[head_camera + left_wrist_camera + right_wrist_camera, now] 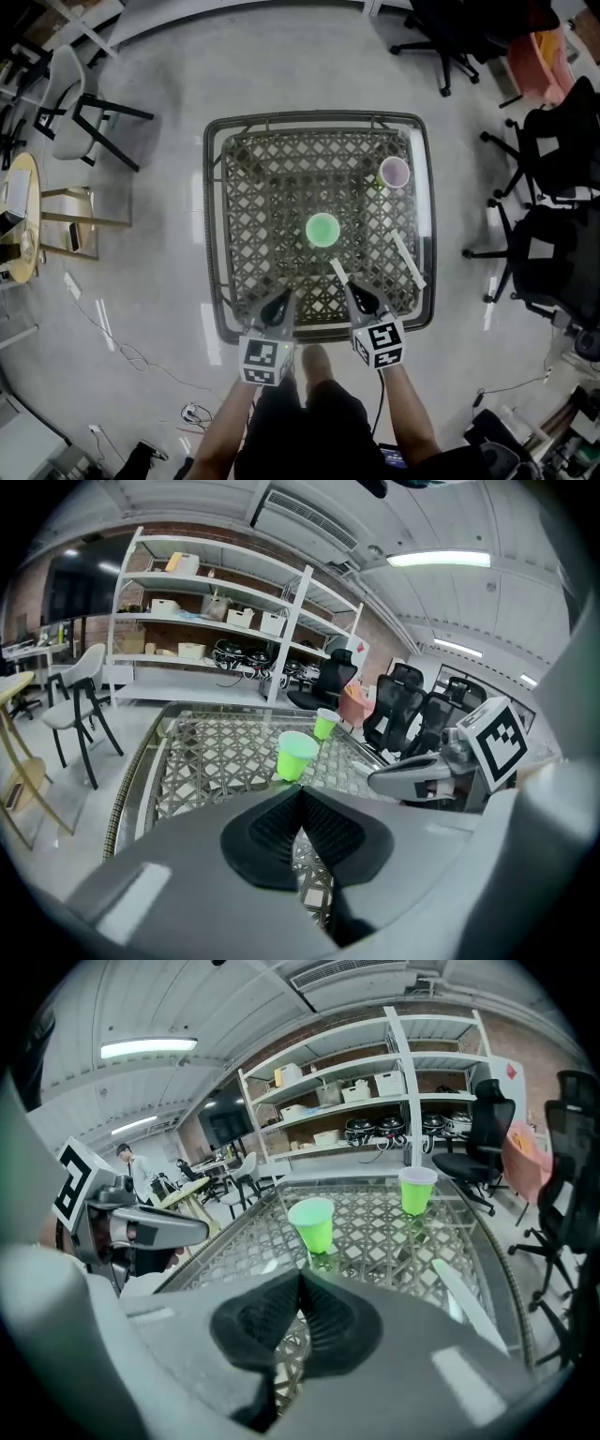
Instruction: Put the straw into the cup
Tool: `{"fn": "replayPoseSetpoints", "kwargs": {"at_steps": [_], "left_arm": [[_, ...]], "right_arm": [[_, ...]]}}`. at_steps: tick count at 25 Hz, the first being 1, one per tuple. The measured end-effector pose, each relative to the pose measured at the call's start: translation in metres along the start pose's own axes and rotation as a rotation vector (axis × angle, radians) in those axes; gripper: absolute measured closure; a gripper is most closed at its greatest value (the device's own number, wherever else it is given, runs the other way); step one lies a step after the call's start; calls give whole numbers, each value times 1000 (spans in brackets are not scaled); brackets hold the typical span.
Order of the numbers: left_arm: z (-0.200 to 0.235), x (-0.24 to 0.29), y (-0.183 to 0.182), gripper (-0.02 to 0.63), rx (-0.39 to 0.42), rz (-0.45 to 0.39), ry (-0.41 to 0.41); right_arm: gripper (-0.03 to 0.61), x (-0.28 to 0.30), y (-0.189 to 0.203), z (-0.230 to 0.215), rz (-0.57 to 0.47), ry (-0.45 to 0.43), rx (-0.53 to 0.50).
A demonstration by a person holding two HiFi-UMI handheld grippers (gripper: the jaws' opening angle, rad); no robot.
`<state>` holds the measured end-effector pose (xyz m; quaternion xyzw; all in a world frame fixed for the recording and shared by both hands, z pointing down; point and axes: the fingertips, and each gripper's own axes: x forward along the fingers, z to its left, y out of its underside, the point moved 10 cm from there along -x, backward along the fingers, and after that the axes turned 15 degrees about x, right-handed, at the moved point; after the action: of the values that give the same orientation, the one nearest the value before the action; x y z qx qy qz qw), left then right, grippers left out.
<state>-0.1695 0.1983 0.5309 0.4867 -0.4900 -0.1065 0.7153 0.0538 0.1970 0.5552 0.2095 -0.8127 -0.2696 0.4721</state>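
A green cup (pixel 322 230) stands upright in the middle of the lattice-topped table (pixel 234 187). It shows as the nearer cup (pixel 296 755) in the left gripper view and the nearer cup (pixel 313 1223) in the right gripper view. A short white straw (pixel 338 271) lies flat between the cup and my right gripper (pixel 357 292). A longer white straw (pixel 409 260) lies near the table's right edge, seen as the white straw (pixel 464 1296). My left gripper (pixel 279 298) hovers over the near edge. Both the left gripper (pixel 300 792) and the right gripper (pixel 300 1279) are shut and hold nothing.
A second cup (pixel 395 172) stands at the table's far right corner, green cup (pixel 416 1190) from the side. Black office chairs (pixel 548 150) crowd the right side, a white chair (pixel 70 103) and a wooden stool (pixel 80 220) stand to the left. Cables lie on the floor.
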Motion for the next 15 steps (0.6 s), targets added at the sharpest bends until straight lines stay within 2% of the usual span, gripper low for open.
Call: {"fn": "replayPoseSetpoints", "kwargs": {"at_steps": [9, 15], "left_arm": [[2, 9, 15, 607, -25, 28, 9], [5, 10, 14, 607, -36, 30, 6]], "right_arm": [[575, 27, 8, -12, 79, 57, -61], [507, 48, 11, -16, 160, 53, -95]]}}
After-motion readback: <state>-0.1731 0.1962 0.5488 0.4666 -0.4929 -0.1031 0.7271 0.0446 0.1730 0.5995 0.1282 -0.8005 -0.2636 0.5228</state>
